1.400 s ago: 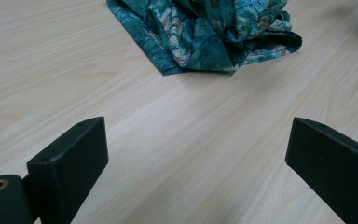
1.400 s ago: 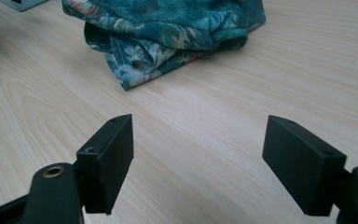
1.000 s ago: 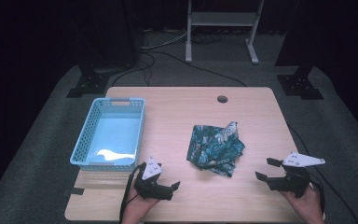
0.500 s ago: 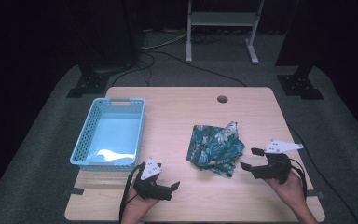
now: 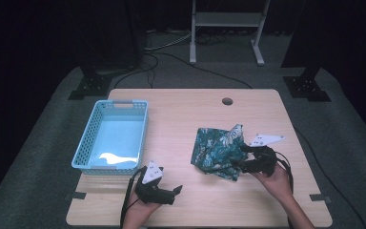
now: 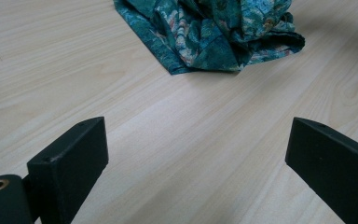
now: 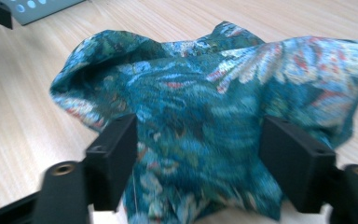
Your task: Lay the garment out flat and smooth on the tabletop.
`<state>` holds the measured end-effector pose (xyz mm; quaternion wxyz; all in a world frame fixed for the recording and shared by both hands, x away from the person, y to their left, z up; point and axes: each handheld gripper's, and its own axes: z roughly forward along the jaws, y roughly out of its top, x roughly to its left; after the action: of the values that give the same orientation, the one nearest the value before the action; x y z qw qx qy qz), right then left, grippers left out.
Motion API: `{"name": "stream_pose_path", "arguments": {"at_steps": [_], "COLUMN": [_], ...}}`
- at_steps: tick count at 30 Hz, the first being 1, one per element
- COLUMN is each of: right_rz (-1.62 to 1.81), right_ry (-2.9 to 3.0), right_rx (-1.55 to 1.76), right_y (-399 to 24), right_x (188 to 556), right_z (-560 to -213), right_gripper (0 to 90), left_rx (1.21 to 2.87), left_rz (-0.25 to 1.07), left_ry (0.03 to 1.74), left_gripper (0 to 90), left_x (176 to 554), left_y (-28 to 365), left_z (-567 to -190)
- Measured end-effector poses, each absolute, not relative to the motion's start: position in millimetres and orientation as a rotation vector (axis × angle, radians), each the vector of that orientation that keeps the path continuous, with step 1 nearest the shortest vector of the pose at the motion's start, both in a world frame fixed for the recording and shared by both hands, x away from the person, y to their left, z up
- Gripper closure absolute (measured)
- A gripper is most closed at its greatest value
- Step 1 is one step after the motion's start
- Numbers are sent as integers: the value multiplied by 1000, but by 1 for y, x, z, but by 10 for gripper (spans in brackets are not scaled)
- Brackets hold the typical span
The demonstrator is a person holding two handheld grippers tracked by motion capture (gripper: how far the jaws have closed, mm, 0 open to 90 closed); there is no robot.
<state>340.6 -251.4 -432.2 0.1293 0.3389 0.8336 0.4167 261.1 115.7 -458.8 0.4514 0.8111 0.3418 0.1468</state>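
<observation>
We note the blue basket (image 5: 112,138) at the tabletop's (image 5: 181,119) left, positioned to receive items. The left tool (image 5: 177,190) rests near the front edge, jaws wide and empty, apparently in reserve. The crumpled green cloth (image 5: 218,150) lies right of centre. The right tool (image 5: 242,157) straddles its edge, jaws wide though just closing, not yet pressing.

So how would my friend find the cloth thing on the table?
Start at the wooden table. Right of the light blue basket lies a crumpled cloth, beside the right claw. It is the only soft thing there, dark teal with a leafy pattern.
</observation>
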Motion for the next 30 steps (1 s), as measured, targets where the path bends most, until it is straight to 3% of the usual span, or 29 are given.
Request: {"name": "stream_pose_path", "arguments": {"at_steps": [6,15,30], "right_rz": [1158,1045,987], "right_ry": [2464,2540,2608], "right_rx": [1021,1021,927], "right_y": [-234,-220,-214], "right_x": [357,373,366], "right_z": [-444,-462,-461], "right_gripper": [291,369,446], "left_rx": [2017,2025,2022], "left_rz": [370,373,372], "left_ry": [848,851,847], "left_gripper": [48,49,49], "left_x": [261,262,261], "left_y": [115,113,112], "left_z": [-460,-462,-461]}}
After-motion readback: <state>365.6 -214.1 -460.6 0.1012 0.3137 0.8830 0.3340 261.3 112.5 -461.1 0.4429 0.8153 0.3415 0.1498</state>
